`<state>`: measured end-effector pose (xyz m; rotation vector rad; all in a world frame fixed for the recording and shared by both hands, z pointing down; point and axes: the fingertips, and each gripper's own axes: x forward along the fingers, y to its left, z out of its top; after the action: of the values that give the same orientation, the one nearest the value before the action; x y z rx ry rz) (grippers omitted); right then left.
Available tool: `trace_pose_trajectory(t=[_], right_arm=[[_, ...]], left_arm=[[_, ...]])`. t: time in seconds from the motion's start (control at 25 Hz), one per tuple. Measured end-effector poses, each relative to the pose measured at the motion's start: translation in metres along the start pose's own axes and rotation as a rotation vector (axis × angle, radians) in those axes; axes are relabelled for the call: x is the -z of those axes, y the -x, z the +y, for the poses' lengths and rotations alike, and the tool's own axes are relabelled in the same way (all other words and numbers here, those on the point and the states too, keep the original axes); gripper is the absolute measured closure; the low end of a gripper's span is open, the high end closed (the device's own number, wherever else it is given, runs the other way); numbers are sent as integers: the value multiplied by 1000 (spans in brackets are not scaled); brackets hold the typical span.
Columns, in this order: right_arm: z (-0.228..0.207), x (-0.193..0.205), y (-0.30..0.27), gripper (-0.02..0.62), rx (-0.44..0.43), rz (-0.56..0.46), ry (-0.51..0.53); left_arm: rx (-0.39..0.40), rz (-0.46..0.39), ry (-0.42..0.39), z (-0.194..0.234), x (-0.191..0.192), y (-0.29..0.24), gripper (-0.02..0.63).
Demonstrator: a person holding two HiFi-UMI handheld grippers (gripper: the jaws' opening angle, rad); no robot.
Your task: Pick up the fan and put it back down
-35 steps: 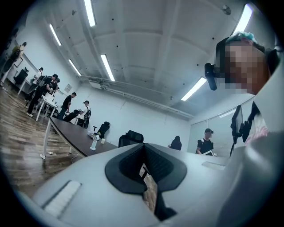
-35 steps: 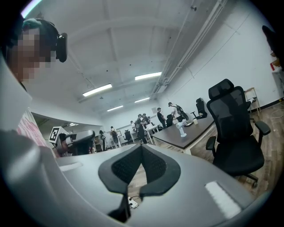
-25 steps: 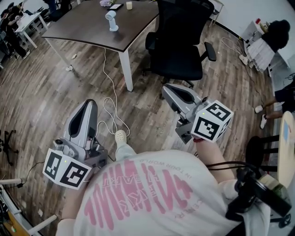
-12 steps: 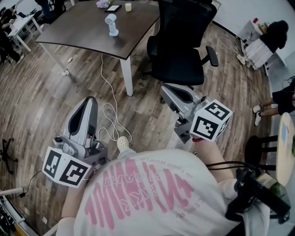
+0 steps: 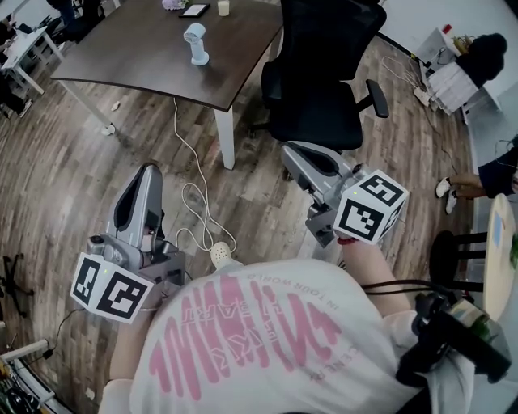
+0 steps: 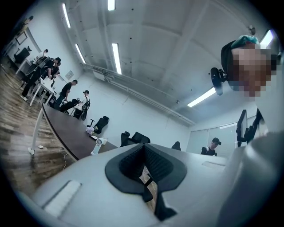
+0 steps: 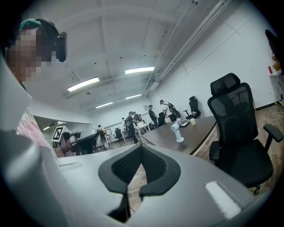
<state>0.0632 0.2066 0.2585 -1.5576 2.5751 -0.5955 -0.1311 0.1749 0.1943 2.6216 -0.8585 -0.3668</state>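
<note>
One small white fan [image 5: 195, 42], a round head on a cylindrical stem, stands upright on the dark matte table [image 5: 133, 63], back from its near corner. The left gripper [image 5: 148, 171] and right gripper [image 5: 293, 154], two smooth grey shells with black ribbed pads, are well apart from it, jaws pressed together on nothing. One black mesh chair [image 5: 324, 77] sits beside the table's corner.

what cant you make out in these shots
- Fan: too small in every view to tell whether it is running.
- Dark flat thing behind it, head view: too small; phone or tablet, cannot tell.
- Purple thing, head view: cut by the top edge.
- Table: far side beyond that same edge.
- People at far desks, gripper views: too small.
</note>
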Motion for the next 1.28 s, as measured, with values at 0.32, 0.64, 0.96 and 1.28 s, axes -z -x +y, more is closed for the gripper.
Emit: trace_pose_trajectory(t=[0.32,0.64,0.96,1.28], right_arm=[[-14,2,-53,589,10,40,-17],[-32,-3,-103,589,42,60,-32],[-36,-4,-151,589,48,67,-29],[-28,-5,-173,589,61,69,-10]], left_arm=[[-25,21,25,57,-6,-24,588],[-53,51,36,116,-14,-45,588],[-35,74,41,156,-20,-59,588],[-11,49,48,179,-30,-58,588]])
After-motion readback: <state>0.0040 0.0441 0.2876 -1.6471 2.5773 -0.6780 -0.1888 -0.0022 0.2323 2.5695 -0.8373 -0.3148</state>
